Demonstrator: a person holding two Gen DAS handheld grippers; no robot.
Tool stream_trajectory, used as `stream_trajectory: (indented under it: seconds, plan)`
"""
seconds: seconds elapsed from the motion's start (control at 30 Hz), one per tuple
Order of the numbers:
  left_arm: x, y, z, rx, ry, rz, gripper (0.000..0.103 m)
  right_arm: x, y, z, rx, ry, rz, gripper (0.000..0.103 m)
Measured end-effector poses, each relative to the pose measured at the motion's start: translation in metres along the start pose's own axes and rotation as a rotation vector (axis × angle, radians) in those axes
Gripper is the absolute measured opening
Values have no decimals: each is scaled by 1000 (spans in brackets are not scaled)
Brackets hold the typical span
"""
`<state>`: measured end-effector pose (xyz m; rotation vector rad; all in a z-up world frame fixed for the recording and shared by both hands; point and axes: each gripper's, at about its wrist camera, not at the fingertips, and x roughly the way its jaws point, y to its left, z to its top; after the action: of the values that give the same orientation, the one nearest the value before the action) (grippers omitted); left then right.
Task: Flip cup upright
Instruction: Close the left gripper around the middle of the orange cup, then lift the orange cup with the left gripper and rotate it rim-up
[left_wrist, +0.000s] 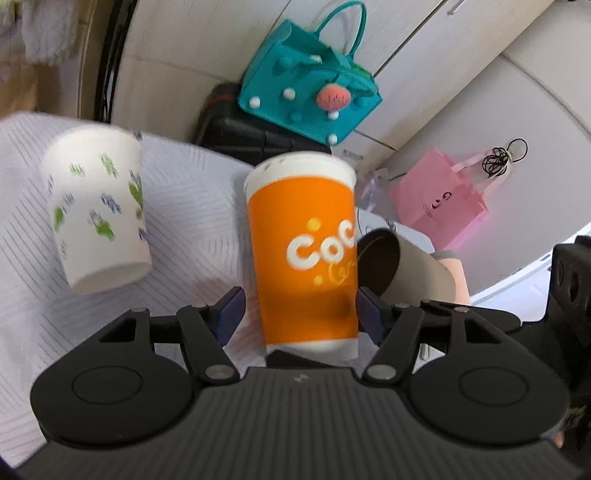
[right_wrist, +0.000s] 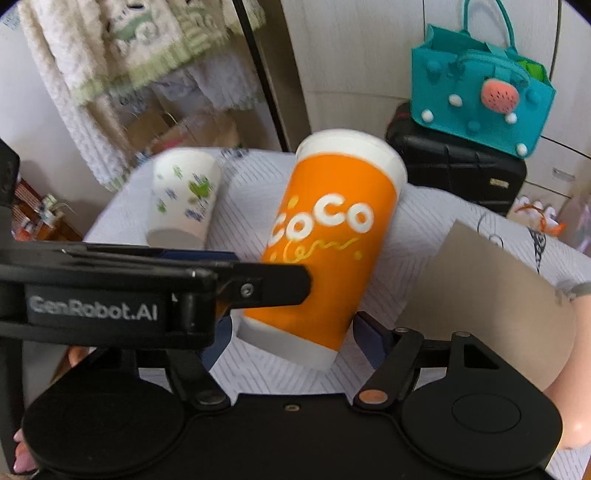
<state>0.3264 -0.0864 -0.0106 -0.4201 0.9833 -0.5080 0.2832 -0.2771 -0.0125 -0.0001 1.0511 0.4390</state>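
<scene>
An orange "CoCo" paper cup (left_wrist: 303, 254) stands upright on the white striped cloth (left_wrist: 192, 229), wide mouth up; it also shows in the right wrist view (right_wrist: 325, 243), leaning slightly. My left gripper (left_wrist: 299, 314) is open, its blue pads on either side of the cup's lower half with a gap on the left. My right gripper (right_wrist: 295, 336) is open just in front of the cup's base; the left gripper (right_wrist: 155, 291) crosses its view. A white cup with green and blue prints (left_wrist: 96, 206) stands upright at the left, also in the right wrist view (right_wrist: 184, 199).
A brown paper cup (left_wrist: 399, 266) tilts at the right, held in a hand; it shows in the right wrist view (right_wrist: 491, 295). A teal bag (left_wrist: 310, 92) sits on a black case (left_wrist: 240, 136) behind. A pink bag (left_wrist: 443, 206) is on the floor.
</scene>
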Motion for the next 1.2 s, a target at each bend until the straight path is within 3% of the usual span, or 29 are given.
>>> stream_trajectory:
  seconds: [0.17,0.43,0.67,0.83,1.2]
  plan:
    - [5,3,-5,-15,12,-39,60,0,-1,-3,22,-13,9,75]
    - [-25,-10,-21,6,37,-23,60,-21,16,-18,4,-8,25,75]
    - [-75,-22,-53,46,79,30,60,-52,42,-48,21,30,111,75]
    - [-106,-19,-83,41,107,17,60,-69,66,-75,-7,43,141,75]
    - [-123,-1,-127,18,176,25,60,-66,91,-112,-23,99,166,75]
